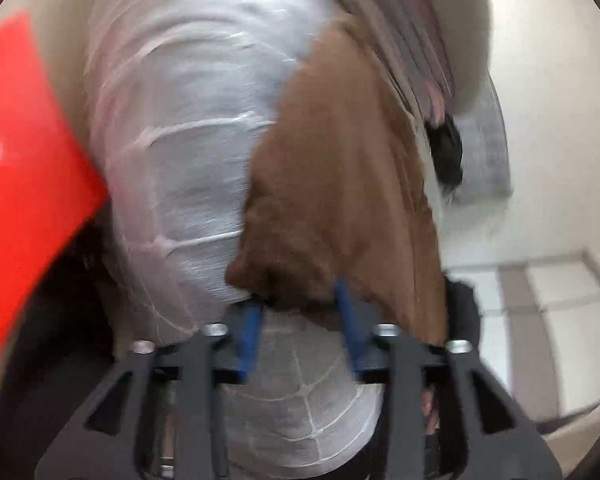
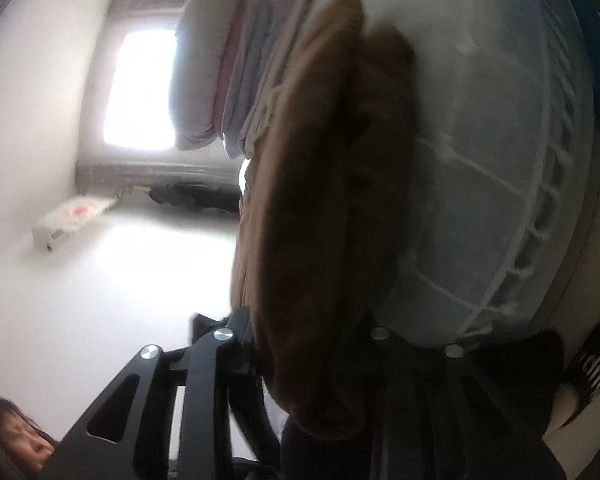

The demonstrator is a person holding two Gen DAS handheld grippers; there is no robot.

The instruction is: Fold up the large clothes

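Left gripper (image 1: 300, 300) pinches brown garment's (image 1: 340, 184) edge.

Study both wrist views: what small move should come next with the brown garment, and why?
Probably draw the two grippers apart to stretch the brown garment flat over the white quilted surface. It bunches at the left gripper, between the blue fingers, and drapes thickly over the right gripper.

Garment (image 1: 340, 184) on bed (image 1: 188, 152)
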